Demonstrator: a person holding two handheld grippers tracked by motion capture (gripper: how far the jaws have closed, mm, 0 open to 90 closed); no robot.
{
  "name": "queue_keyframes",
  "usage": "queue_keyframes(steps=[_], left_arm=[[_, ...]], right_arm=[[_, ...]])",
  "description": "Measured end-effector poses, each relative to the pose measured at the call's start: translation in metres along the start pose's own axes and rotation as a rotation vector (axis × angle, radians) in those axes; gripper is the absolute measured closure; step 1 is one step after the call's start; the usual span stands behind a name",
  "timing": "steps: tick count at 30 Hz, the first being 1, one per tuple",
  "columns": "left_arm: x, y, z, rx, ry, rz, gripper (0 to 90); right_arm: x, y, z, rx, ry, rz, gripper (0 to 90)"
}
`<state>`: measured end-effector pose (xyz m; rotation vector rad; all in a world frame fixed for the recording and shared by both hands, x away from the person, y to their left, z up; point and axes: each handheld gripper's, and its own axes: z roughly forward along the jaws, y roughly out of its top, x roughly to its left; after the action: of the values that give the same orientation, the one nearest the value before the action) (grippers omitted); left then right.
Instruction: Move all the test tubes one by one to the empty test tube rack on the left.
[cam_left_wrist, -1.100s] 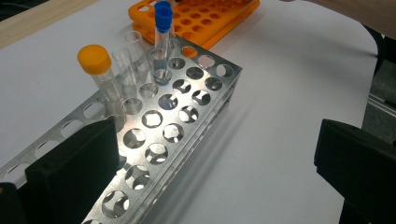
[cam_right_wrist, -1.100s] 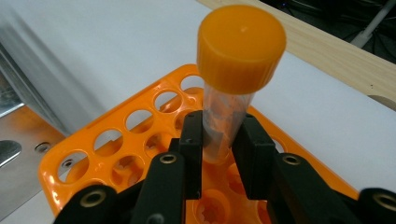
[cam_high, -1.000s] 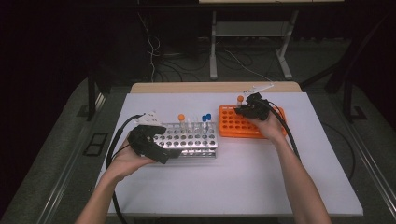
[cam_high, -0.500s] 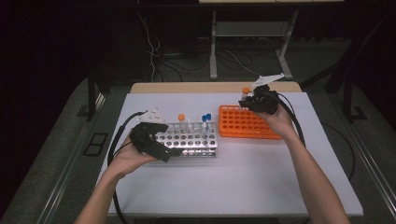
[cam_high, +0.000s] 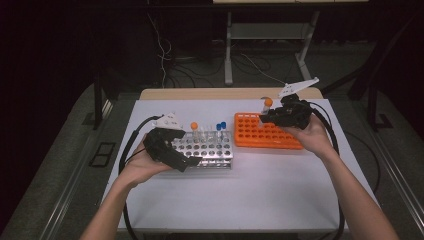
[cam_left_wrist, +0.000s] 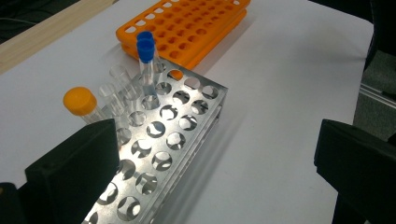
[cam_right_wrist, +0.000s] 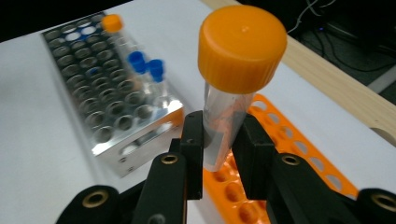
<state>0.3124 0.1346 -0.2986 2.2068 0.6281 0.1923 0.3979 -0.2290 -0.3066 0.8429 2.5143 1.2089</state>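
Orange-capped tube (cam_right_wrist: 233, 84), clamped low on its clear body between the right gripper's (cam_right_wrist: 223, 140) jaws, hangs above the far end of the orange rack (cam_high: 267, 132), whose holes look empty. Tilted as it is, it could slip or catch a rim if lowered off-centre into a hole. On the white surface (cam_high: 260, 190) beside it, the metal rack (cam_left_wrist: 173, 126) holds one orange-capped tube (cam_left_wrist: 84, 105), two blue-capped tubes (cam_left_wrist: 145, 56) and some uncapped ones, with the left gripper's (cam_left_wrist: 215, 172) jaws spread wide at its near edge.

My grippers (cam_high: 172, 147) (cam_high: 286, 112): black bodies, pale three-cornered plates on top, black cables trailing near. Right jaws: brass-ringed screws (cam_right_wrist: 169, 159). Forearms bare, no sleeves.
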Motion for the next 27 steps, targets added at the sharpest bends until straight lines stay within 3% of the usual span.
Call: queue_keyframes(steps=[12,27], left_arm=[[-0.007,0.013,0.003,0.013,-0.019,0.038,0.0],[-0.018,0.026,0.008,0.032,-0.049,0.083,0.0]], right_arm=[[0.043,0.000,-0.007,0.040,0.083,-0.091,73.7],[0.073,-0.004,0.002,0.097,0.166,-0.161,73.7]])
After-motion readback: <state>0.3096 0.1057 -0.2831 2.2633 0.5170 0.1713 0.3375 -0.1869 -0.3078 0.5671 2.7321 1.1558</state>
